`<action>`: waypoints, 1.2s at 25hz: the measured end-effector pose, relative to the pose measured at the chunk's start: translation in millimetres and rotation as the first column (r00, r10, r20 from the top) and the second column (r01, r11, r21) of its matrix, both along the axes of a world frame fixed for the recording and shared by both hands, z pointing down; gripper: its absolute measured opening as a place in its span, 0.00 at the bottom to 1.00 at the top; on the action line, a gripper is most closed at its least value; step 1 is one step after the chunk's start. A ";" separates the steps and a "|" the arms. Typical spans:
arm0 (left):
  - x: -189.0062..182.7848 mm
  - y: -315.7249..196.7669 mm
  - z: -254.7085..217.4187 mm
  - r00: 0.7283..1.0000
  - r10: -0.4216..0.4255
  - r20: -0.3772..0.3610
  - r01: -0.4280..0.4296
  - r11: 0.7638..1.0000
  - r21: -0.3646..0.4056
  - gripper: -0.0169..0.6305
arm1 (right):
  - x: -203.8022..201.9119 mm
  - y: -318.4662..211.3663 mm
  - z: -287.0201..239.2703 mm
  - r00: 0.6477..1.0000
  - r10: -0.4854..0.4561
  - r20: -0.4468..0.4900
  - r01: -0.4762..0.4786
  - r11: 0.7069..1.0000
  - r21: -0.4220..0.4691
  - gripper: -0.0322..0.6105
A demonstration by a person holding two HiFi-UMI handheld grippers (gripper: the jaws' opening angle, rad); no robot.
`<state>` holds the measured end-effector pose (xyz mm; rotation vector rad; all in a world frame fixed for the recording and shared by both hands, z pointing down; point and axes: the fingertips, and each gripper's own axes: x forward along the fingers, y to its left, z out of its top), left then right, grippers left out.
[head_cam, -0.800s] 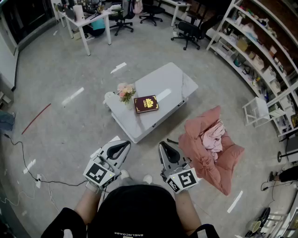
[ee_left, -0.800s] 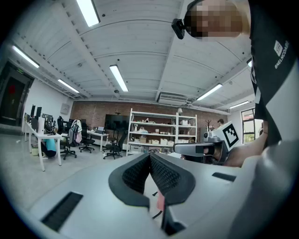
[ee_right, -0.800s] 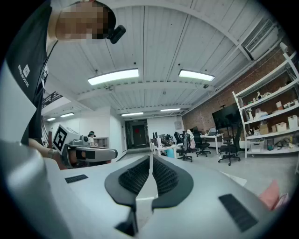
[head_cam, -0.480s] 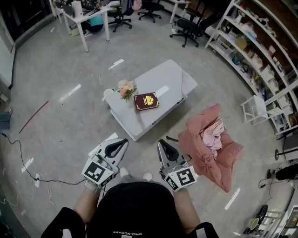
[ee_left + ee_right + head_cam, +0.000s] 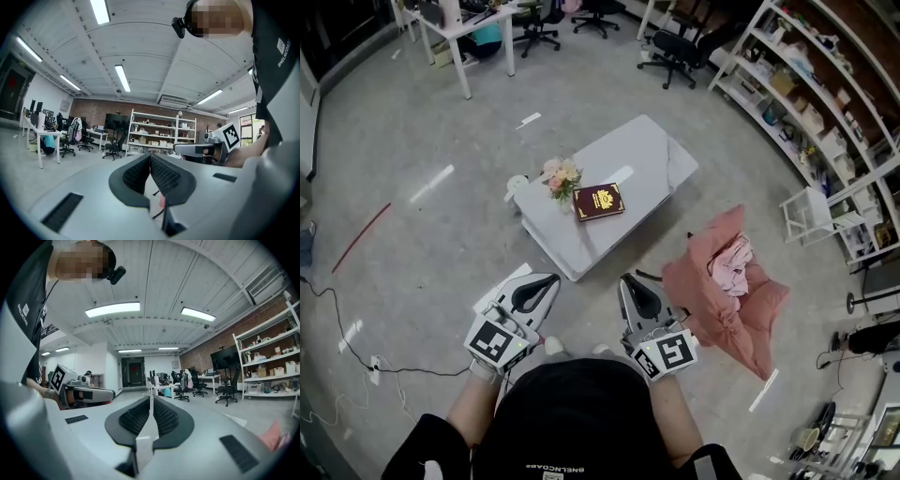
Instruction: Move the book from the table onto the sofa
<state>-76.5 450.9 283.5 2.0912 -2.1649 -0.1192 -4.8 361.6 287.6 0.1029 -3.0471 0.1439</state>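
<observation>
Book (image 5: 599, 202): dark red cover with a gold emblem, lying flat on the low white table (image 5: 652, 159), toward its left half and apart from both grippers. Just beside the book's left edge stands a small bunch of pink and cream flowers (image 5: 560, 177); a small white object (image 5: 517, 186) sits at the table's left end. Left gripper (image 5: 551, 280) and right gripper (image 5: 628, 280) are held level in front of the person, side by side, both pointing toward the table, with a strip of bare grey floor between their tips and the table's near edge. Left gripper view: jaws clenched, pads meeting, nothing between them. Right gripper view: jaws pressed together too, nothing gripped. Right of the table, near its corner, lies a pink heap of cloth (image 5: 722, 300) with a paler pink piece on top; whether a seat sits under it cannot be told. A flat white sheet (image 5: 499, 292) lies on the floor under the left gripper. A dark cable (image 5: 356, 345) trails across the floor at left, beyond it a red strip (image 5: 362, 236). Far side: office chairs (image 5: 672, 56), a white desk (image 5: 467, 36). Right side: open shelving (image 5: 825, 103) and a small white stand (image 5: 811, 217).
</observation>
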 end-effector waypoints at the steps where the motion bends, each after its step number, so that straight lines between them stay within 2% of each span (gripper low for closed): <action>1: -4.5 3.7 1.8 1.000 0.002 0.000 -0.002 1.000 -0.002 0.05 | -3.5 1.5 0.6 1.000 0.009 0.002 -0.009 1.000 -0.005 0.12; 7: -26.7 18.2 15.2 1.000 -0.006 -0.012 0.006 1.000 -0.023 0.05 | -21.2 3.2 7.4 0.999 0.042 -0.001 -0.042 0.999 -0.035 0.12; 11: -35.4 19.5 34.0 1.000 -0.006 -0.029 0.003 0.996 -0.088 0.05 | -32.1 -1.2 16.8 0.999 0.037 -0.011 -0.038 0.998 -0.057 0.12; 15: -45.8 8.7 38.1 1.000 -0.003 -0.031 0.000 0.994 -0.107 0.05 | -46.8 -12.8 22.5 1.000 0.024 -0.017 -0.025 0.997 -0.073 0.12; 21: -66.8 -26.8 45.4 0.999 -0.030 -0.035 0.026 0.993 -0.113 0.05 | -71.8 -48.6 32.1 0.999 -0.007 -0.032 0.004 0.997 -0.078 0.12; 25: -82.9 -56.3 53.0 0.999 -0.041 -0.028 0.037 0.988 -0.147 0.05 | -91.2 -86.0 41.0 0.999 -0.015 -0.047 0.010 0.994 -0.105 0.12; 28: -97.8 -85.3 51.2 0.998 -0.061 -0.035 0.056 0.989 -0.134 0.05 | -107.5 -115.3 44.5 0.998 -0.035 -0.057 0.029 0.994 -0.107 0.12; 30: -105.0 -104.8 53.3 0.997 -0.065 -0.036 0.059 0.987 -0.151 0.05 | -117.2 -136.7 47.0 0.997 -0.041 -0.065 0.033 0.993 -0.115 0.12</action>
